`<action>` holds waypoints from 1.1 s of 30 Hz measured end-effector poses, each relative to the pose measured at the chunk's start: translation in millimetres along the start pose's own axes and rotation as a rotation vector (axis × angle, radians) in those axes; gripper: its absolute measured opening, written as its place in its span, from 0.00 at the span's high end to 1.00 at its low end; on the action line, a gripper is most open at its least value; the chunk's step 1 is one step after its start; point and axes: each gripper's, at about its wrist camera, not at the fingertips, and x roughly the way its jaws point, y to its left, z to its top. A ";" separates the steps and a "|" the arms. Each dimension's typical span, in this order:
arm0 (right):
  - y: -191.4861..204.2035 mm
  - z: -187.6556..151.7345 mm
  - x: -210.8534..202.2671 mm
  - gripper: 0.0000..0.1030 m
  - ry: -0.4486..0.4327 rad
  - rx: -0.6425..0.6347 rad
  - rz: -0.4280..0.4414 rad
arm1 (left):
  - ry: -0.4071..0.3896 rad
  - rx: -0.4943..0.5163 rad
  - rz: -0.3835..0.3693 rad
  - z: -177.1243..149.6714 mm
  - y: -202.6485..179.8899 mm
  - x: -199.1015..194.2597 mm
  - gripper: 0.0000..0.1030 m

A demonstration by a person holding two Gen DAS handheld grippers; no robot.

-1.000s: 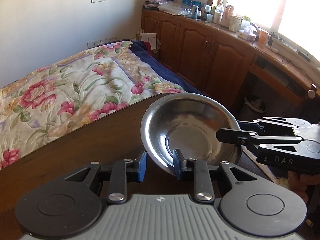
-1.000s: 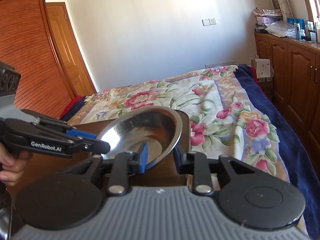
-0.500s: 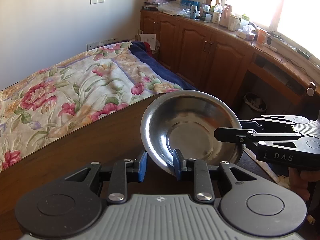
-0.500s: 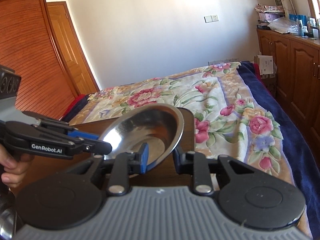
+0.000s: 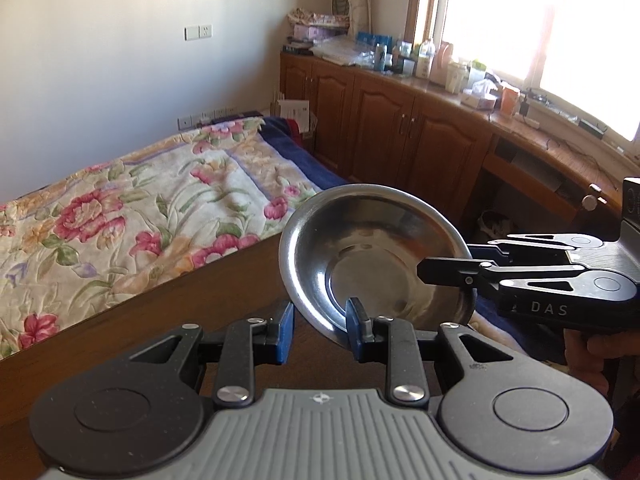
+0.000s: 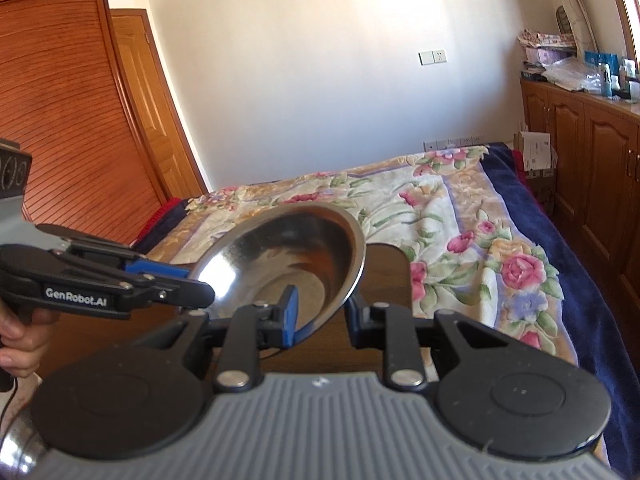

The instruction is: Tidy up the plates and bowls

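I hold the steel bowl (image 5: 376, 264) above the tabletop (image 5: 168, 320), tilted. The left hand-held gripper (image 5: 320, 330) clamps its near rim; the right hand-held gripper (image 6: 320, 314) clamps the adjacent rim. I judge it light, rigid and slippery: grip the rim only.
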 end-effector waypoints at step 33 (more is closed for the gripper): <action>110.2 -26.3 -56.1 0.74 0.042 -0.093 0.089 | -0.145 -0.053 -0.003 -93.4 12.8 -147.2 0.72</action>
